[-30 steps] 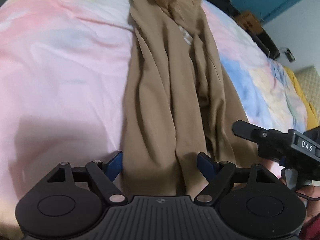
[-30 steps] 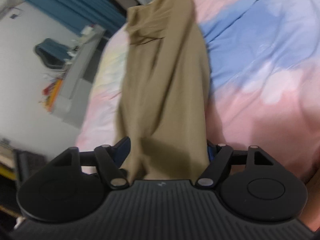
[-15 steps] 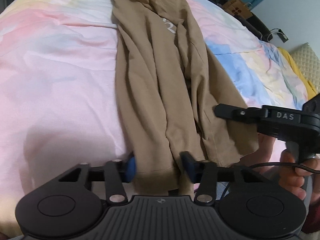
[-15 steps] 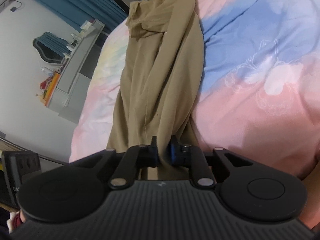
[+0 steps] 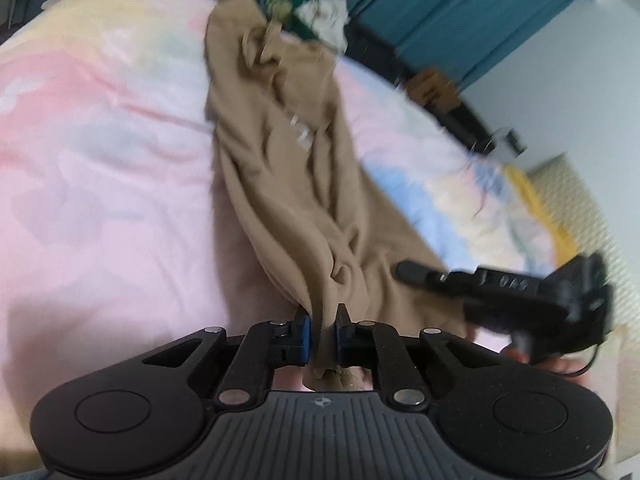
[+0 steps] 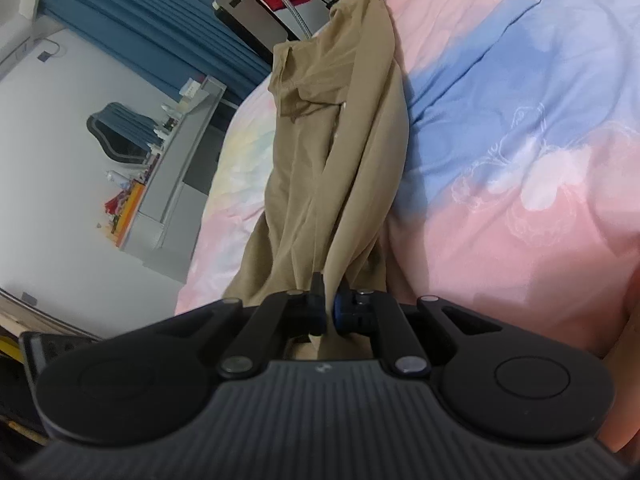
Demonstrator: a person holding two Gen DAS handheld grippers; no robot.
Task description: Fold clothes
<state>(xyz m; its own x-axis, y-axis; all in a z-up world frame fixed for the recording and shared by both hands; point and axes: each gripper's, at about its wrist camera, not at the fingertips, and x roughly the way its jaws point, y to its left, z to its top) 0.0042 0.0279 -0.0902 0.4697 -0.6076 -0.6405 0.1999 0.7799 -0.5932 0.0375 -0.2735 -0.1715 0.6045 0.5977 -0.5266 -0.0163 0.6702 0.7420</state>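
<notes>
A long tan garment (image 5: pixel 296 184) is stretched lengthwise across a bed covered by a pastel sheet (image 5: pixel 104 168) in pink, blue and yellow. Its near end is gathered into a bunch and clamped between the blue-padded fingers (image 5: pixel 306 336) of the left gripper (image 5: pixel 322 334); the jaws have just been closing and are now pressed onto the cloth, with folds of fabric standing up between them. In the same blurred view, the right gripper (image 5: pixel 404 270) is seen from the side, over the garment's right-hand edge, held by a hand (image 5: pixel 548 364) at the lower right.

In the right wrist view, the right gripper (image 6: pixel 328 310) is likewise clamped on a gathered fold of the tan garment (image 6: pixel 340 148), with only a narrow gap filled by cloth left between its fingers (image 6: pixel 318 308). From there the garment runs away up the sheet (image 6: pixel 520 160) toward the far edge of the bed, where its other end lies crumpled. A grey shelf unit (image 6: pixel 176 176) with small items and blue curtains (image 6: pixel 140 16) are seen beyond the bed on the left. At the far end in the left view, a heap of green and white clothing (image 5: pixel 308 12) lies just beyond the garment.
</notes>
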